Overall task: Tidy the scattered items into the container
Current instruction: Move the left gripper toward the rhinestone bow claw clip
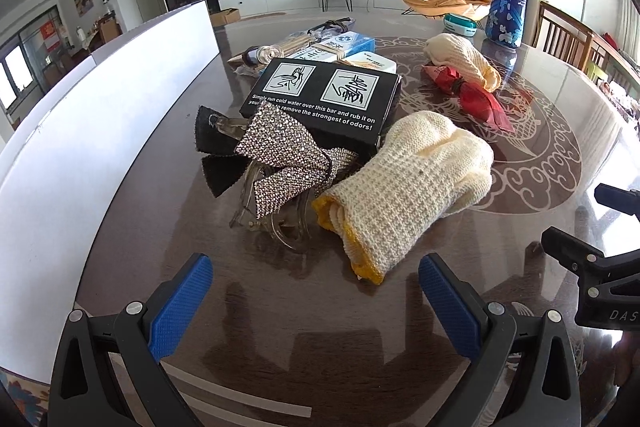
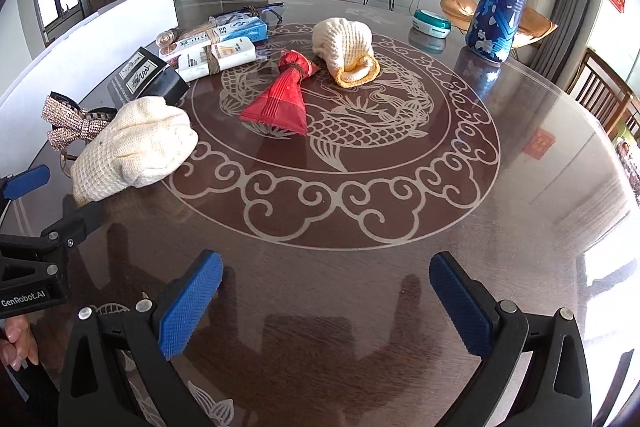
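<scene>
A: What is laid out, from the biggest thing down?

B: The table is seen first, with the white container along its left edge. The black box is set near it; the rolled knit cloth is touching the box's near corner, its long axis running from the yellow hem, nearest the left gripper, away toward the far right. The rhinestone bow clip is pressed against its left side.

A: And the risks?

B: The left gripper is held apart, empty; the right gripper likewise. If the roll is pinched at the hem only, it could be unrolled, or the clip dragged along.
</scene>
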`<move>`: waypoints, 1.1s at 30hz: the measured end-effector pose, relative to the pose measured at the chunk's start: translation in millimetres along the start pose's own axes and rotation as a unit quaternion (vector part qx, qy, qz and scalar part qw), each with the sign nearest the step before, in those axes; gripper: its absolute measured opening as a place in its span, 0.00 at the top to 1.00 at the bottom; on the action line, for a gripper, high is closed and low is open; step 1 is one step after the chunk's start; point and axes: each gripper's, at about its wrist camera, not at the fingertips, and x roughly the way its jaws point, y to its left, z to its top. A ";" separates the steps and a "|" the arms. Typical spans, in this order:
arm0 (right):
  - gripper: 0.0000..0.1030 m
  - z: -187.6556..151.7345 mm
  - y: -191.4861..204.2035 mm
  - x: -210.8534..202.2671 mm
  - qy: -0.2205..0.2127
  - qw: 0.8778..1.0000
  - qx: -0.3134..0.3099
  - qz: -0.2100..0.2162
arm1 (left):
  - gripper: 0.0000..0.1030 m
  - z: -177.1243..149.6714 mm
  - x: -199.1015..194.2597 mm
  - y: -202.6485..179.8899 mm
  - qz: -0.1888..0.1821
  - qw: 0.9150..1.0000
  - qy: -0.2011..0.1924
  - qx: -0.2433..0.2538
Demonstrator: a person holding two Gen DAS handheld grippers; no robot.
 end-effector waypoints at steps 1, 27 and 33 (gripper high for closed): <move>0.00 1.3 -3.6 0.8 -0.005 1.000 0.008 0.013 | 0.00 0.5 1.4 -0.8 -0.001 1.000 0.003 0.006; 0.00 15.2 -3.6 13.1 -0.017 0.999 0.016 0.021 | 0.00 26.5 31.8 20.0 -0.048 0.999 0.015 -0.014; 0.00 15.8 -3.5 13.3 -0.018 0.999 0.016 0.021 | 0.00 24.6 30.7 21.4 -0.049 0.999 0.015 -0.014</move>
